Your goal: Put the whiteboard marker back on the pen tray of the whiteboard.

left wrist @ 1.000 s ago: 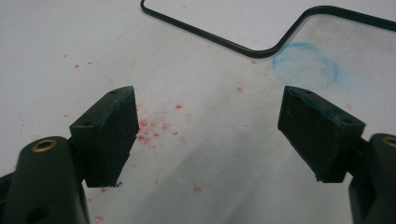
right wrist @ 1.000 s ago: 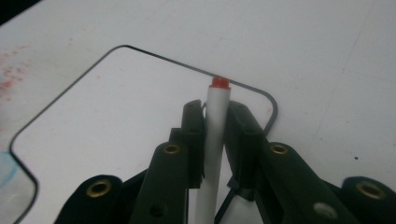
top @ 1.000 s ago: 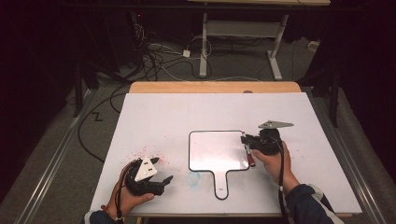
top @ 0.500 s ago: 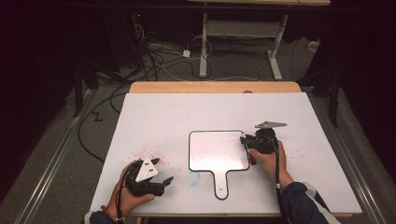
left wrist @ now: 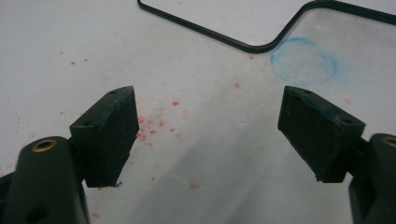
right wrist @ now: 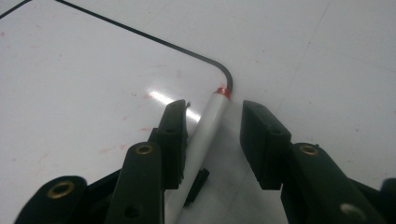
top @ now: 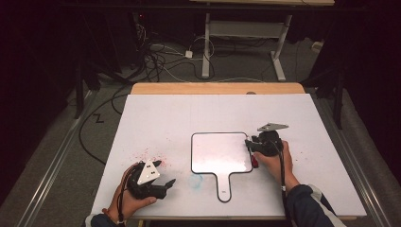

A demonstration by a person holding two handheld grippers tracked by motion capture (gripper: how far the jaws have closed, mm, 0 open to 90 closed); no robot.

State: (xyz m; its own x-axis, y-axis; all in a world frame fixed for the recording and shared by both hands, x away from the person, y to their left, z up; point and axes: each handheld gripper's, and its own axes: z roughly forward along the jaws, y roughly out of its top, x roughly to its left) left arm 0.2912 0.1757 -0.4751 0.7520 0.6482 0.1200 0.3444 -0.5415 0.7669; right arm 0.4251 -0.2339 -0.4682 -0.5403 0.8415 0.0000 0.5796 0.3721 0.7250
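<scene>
Currently the marker (right wrist: 211, 122) lies on the whiteboard (top: 220, 151) at its 3 o'clock edge, between the spread jaws of the right gripper (right wrist: 212, 121), unpinched. Left gripper (left wrist: 208, 126), at 7 o'clock on the table (top: 189, 113), is spread, empty.

1. The high view looks forward and down from above the person's side, taking in the whole table (top: 156, 118).
2. The left gripper view sits close over the tabletop, facing the board (left wrist: 355, 28).
3. The right gripper view is closer still, sharing the board's (right wrist: 84, 79) corner.
</scene>
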